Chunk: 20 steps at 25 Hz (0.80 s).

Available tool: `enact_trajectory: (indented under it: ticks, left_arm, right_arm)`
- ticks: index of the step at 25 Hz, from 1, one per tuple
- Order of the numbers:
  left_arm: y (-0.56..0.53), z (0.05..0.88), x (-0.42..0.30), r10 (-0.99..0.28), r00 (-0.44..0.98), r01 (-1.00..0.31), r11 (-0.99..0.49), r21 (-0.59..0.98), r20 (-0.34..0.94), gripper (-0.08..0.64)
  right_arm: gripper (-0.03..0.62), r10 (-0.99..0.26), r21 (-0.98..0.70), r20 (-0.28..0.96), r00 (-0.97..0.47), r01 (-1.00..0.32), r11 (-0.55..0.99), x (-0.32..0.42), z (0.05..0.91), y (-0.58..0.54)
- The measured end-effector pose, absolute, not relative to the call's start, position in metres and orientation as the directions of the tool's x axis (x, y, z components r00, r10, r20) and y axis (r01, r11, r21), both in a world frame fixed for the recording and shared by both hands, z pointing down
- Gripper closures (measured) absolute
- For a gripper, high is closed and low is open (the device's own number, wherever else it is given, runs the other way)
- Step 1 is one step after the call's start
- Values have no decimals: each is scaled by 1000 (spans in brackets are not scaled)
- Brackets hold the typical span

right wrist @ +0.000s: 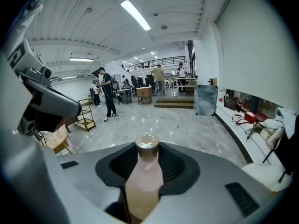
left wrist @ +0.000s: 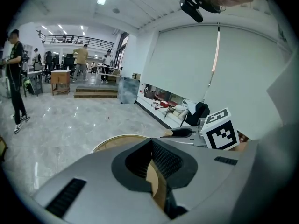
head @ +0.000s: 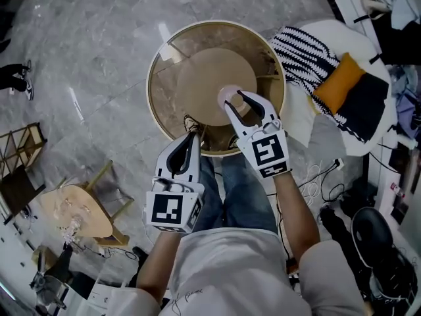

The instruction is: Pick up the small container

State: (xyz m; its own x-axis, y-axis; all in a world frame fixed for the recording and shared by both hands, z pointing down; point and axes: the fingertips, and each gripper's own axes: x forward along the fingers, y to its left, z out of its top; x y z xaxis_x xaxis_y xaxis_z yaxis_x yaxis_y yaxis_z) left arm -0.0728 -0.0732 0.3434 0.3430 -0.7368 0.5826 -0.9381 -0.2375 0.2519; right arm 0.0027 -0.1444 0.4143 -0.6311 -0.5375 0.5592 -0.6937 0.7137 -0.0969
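Grey marble floor (head: pixel 85 38) surrounds a round wooden surface (head: pixel 164 78) with a raised inner disc, seen from above; both of the person's hand-held grippers reach over its near edge.

**Right gripper** (head: pixel 237 104) – pressed onto the small container (head: pixel 230 96), a pale pink bottle with a tan cap. The right gripper view shows the bottle standing between the two dark pads, one pad against each flank, cap uppermost and rising just above the jaw line. From the head view the bottle sits at the jaw tips, at the front of this gripper's reach, over the rim of the inner disc.

**Left gripper** (head: pixel 194 138) – jaw tips drawn together on nothing; only the tan of the surface shows through the opening behind them. It hangs nearer the person, behind and to the left of the right gripper, well apart from the bottle.

**Governing relation** – the bottle's long axis stands upright, crossing the line of the right gripper's jaws, so the grip falls across its narrow body, not along its length. The right gripper is plainly the nearer one, and the task appears to rest with it alone. Whether the base has cleared the surface cannot be told from these views. Judged from this pose, the coming move calls for a rise along the bottle's own axis, since a tilt could let the smooth body slide between the pads.
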Motion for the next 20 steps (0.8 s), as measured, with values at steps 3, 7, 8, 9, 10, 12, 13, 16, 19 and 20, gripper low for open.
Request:
enact_trajectory:
  ticks: [3, 7, 8, 9, 10, 12, 13, 16, 19, 20]
  left_arm:
    - [-71, 335, -77, -747, 333, -942, -230, 246, 576, 541]
    - [-67, 325, -80, -753, 328, -943, -231, 237, 570, 542]
    - [-66, 323, -80, -755, 328, -944, -232, 236, 569, 541]
    - [-65, 321, -79, -756, 327, -944, -232, 235, 567, 542]
    - [-64, 319, -79, -758, 325, -944, -231, 234, 565, 542]
    - [-60, 314, -78, -764, 322, -945, -229, 232, 560, 541]
    - [-59, 311, -76, -766, 322, -946, -229, 232, 557, 541]
    - [-54, 303, -72, -772, 324, -945, -230, 234, 546, 542]
    - [-50, 294, -73, -778, 329, -942, -233, 240, 535, 542]
    - [-48, 291, -74, -779, 331, -941, -236, 241, 532, 541]
  right_arm:
    - [445, -535, -95, 558, -634, -689, 718, 3, 403, -140]
    - [445, -530, -97, 552, -643, -682, 725, 2, 387, -134]
    - [445, -528, -97, 552, -645, -679, 728, 2, 384, -133]
    - [445, -525, -97, 552, -648, -675, 731, 2, 380, -131]
    - [445, -521, -96, 553, -650, -671, 735, 1, 377, -129]
    - [445, -514, -96, 553, -656, -662, 743, 1, 370, -123]
    - [445, -510, -97, 552, -659, -658, 746, 2, 367, -120]
    - [445, -502, -96, 552, -665, -649, 755, 4, 356, -113]
    - [445, -499, -99, 551, -669, -646, 757, 3, 344, -109]
    - [445, -498, -101, 550, -671, -645, 758, 3, 340, -107]
